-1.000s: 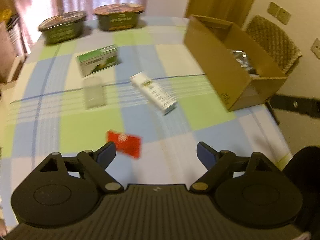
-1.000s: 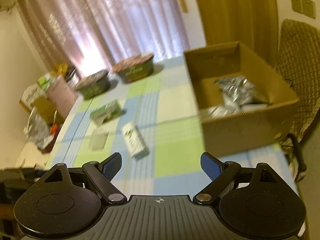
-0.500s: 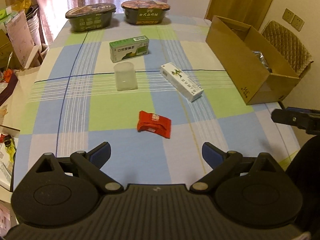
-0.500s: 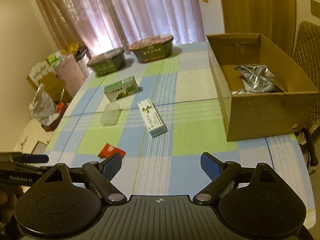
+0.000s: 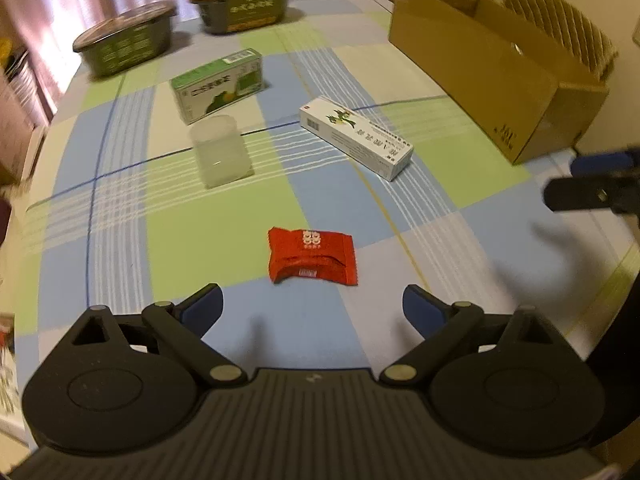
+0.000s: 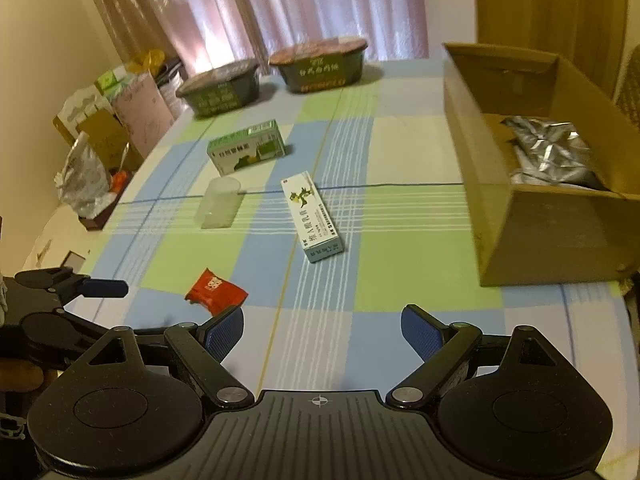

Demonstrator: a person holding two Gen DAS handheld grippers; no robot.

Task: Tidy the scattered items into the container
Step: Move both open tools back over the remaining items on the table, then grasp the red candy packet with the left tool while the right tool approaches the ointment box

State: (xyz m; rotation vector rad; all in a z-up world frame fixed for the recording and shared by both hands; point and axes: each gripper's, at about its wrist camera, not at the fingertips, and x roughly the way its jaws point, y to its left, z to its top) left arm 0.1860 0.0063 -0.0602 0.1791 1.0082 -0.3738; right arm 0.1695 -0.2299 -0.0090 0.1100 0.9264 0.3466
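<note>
A red snack packet (image 5: 311,257) (image 6: 216,290) lies on the checked tablecloth just ahead of my left gripper (image 5: 313,312), which is open and empty. Farther off lie a long white box (image 5: 355,137) (image 6: 312,216), a clear plastic cup (image 5: 221,152) (image 6: 221,203) on its side and a green box (image 5: 218,85) (image 6: 247,152). The open cardboard box (image 5: 480,68) (image 6: 548,236) stands at the right with a silver foil bag (image 6: 550,150) inside. My right gripper (image 6: 322,330) is open and empty above the near table edge.
Two dark green lidded bowls (image 5: 124,38) (image 5: 244,3) stand at the far end by the curtains. A padded chair (image 5: 560,28) is behind the cardboard box. Bags and boxes (image 6: 100,140) crowd the floor left of the table.
The left gripper has come lower and closer to the red packet. The right gripper has swung from a blurred view to a steady one over the near table edge.
</note>
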